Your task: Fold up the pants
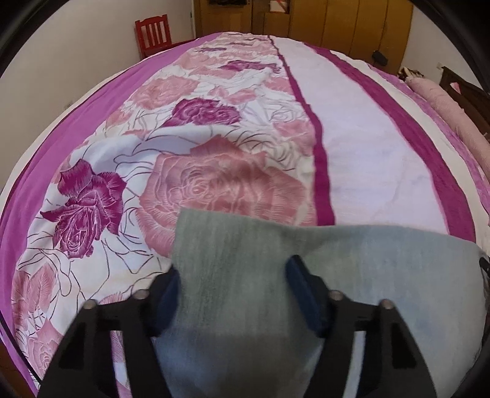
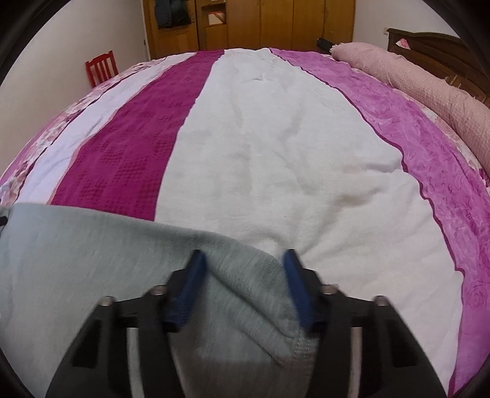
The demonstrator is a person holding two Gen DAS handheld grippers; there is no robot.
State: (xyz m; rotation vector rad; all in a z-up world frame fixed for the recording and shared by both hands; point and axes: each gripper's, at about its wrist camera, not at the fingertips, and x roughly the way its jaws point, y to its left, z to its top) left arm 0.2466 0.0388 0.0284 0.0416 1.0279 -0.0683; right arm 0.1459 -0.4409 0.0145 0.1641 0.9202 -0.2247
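Pants (image 1: pixel 245 275) edge on the bed (image 2: pixel 275 153) — wide room ahead.
I see my left gripper (image 1: pixel 234 275) and right gripper (image 2: pixel 243 264) both apart, straddling fabric — not clamped.

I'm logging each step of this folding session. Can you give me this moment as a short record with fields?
surface: bed with a floral and striped bedspread
garment: pale grey-green pants, lying at the near edge of the bed
left gripper: jaws apart, pants fabric between the blue pads
right gripper: jaws apart, a folded edge of the pants between them
grip: not clear that either pair of pads presses the cloth
background: red chair, wooden wardrobe, pink bolster
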